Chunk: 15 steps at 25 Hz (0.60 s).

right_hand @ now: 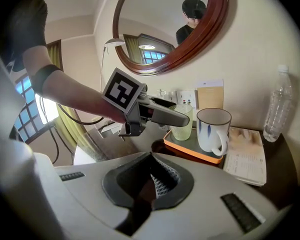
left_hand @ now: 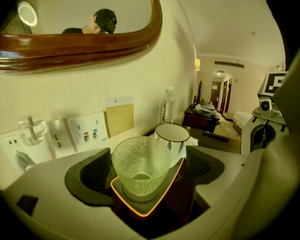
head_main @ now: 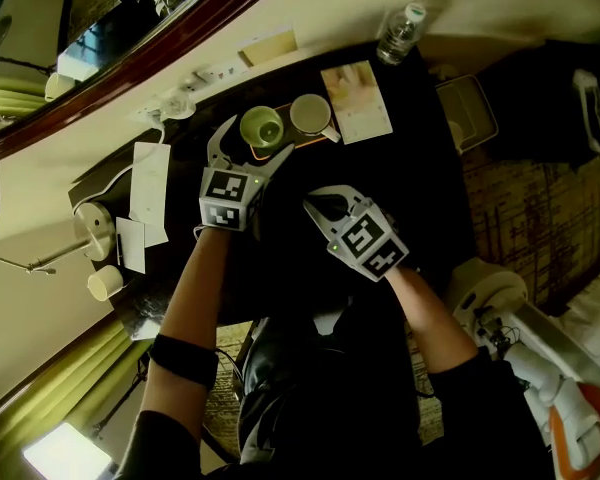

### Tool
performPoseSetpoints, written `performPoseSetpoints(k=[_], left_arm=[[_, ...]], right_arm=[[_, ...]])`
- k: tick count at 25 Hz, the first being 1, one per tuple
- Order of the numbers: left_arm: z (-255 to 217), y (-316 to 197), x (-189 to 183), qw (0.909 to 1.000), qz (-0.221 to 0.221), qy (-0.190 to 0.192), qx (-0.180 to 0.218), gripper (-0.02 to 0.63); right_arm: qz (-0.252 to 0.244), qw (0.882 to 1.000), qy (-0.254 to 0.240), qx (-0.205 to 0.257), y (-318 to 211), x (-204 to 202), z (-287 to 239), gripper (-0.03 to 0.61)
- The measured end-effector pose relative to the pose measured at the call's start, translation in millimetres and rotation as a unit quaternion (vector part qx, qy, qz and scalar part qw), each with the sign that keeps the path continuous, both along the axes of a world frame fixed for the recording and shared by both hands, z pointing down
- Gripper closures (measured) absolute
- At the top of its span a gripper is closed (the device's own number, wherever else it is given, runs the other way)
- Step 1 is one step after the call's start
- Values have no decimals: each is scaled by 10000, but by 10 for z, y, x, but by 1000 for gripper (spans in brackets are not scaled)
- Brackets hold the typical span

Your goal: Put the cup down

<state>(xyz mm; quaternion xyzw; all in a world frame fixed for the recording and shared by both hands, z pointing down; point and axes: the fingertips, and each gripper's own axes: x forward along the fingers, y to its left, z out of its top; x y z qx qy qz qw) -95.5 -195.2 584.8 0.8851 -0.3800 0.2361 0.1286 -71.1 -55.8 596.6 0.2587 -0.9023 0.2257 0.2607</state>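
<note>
A green pebbled glass cup (head_main: 261, 126) (left_hand: 141, 165) (right_hand: 182, 123) stands upright on a small orange-rimmed tray (left_hand: 138, 212) (right_hand: 191, 147) on the dark table. My left gripper (head_main: 252, 146) (left_hand: 149, 158) is open, with a jaw on either side of the cup. The right pad stands visibly clear of the glass and the left pad lies close beside it. A white mug (head_main: 310, 114) (left_hand: 172, 136) (right_hand: 213, 129) shares the tray just behind the cup. My right gripper (head_main: 315, 206) (right_hand: 152, 176) is shut and empty, hovering over the table nearer me.
A booklet (head_main: 356, 100) (right_hand: 245, 156) lies right of the tray, and a water bottle (head_main: 400, 33) (right_hand: 275, 111) stands by the wall beyond it. Wall sockets (left_hand: 85, 131) and a card sit behind the cup. A lamp base (head_main: 95, 228) stands at the table's left end.
</note>
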Motion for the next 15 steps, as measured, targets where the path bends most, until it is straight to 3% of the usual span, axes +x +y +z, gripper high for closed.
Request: performPoseSetpoints(k=[9,12,15], left_arm=[[-424,581,-132,10000,-71,-54,15,141],[-599,808,-182,9999,-23,-93,137,208],[-870,968,-310,9987,-396,-47,313,308]], right_arm=[[295,9995,68,28,84,263,-342,574],[302,9995,90,32,135,330,-472,574],[193,9992,281,223,168,442,-552,574]])
